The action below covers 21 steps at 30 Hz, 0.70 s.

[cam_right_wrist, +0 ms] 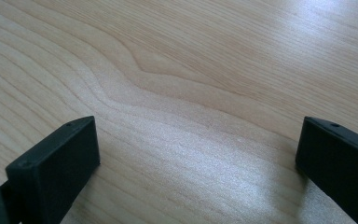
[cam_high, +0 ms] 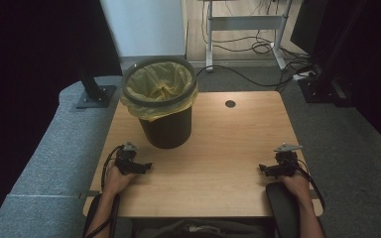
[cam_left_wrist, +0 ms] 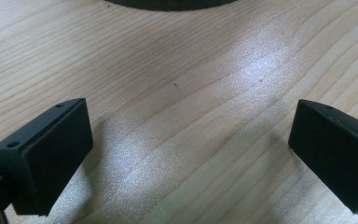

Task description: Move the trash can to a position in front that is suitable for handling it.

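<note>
Wooden table (cam_high: 218,148) takes up most of the shot, black trash bin (cam_high: 164,126) with its yellow liner (cam_high: 161,84) sits around 11 o'clock, just beyond the left gripper (cam_high: 148,166) at 8, right gripper (cam_high: 262,168) at 4, both spread wide, gripping nothing.

My wooden table (cam_high: 218,148) carried a black bin (cam_high: 164,126) lined with a yellow bag, standing toward its far left. A round dark hole (cam_high: 230,104) sat near the far edge. My left gripper (cam_high: 144,167) and right gripper (cam_high: 266,169) rested at the near corners.
</note>
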Each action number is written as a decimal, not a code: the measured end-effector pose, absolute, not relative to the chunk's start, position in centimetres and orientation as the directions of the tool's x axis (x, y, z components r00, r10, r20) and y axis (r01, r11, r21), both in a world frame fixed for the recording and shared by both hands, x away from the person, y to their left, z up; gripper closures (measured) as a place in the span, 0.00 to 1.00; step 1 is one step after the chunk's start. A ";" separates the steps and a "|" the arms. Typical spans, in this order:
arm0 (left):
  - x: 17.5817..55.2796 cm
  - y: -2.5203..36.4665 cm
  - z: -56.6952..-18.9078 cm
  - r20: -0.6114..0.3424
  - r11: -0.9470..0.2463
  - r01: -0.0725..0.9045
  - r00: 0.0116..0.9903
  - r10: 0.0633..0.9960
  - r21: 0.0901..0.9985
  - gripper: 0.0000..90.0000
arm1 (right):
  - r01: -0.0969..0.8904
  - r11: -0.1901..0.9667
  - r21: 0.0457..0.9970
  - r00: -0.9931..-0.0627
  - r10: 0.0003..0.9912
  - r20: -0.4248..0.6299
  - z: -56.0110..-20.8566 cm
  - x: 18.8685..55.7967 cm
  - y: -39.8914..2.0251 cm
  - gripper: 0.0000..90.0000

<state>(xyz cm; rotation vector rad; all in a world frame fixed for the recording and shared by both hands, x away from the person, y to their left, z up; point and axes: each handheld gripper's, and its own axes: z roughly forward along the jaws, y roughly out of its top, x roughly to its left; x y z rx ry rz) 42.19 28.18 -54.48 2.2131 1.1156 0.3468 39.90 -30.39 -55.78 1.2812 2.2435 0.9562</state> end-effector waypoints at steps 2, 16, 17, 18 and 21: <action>42.3 28.3 -54.4 -0.061 -0.437 0.633 0.608 0.792 0.639 0.00 | 0.599 0.351 0.720 -0.509 0.861 0.004 -55.8 39.9 -30.4 0.00; 43.7 30.0 -53.6 -0.107 -0.379 0.670 0.565 0.818 0.639 0.00 | 0.596 0.355 0.720 -0.515 0.857 0.003 -55.8 39.8 -30.3 0.00; 43.9 30.2 -53.2 -0.098 -0.372 0.663 0.558 0.824 0.650 0.00 | 0.596 0.355 0.720 -0.515 0.857 0.003 -55.8 39.8 -30.3 0.00; 43.9 30.2 -53.2 -0.098 -0.372 0.663 0.558 0.824 0.650 0.00 | 0.596 0.356 0.720 -0.516 0.857 0.003 -55.8 39.7 -30.3 0.00; 44.8 30.6 -52.6 -0.100 -0.354 0.662 0.545 0.832 0.660 0.00 | 0.595 0.357 0.720 -0.517 0.856 0.003 -55.8 39.7 -30.3 0.00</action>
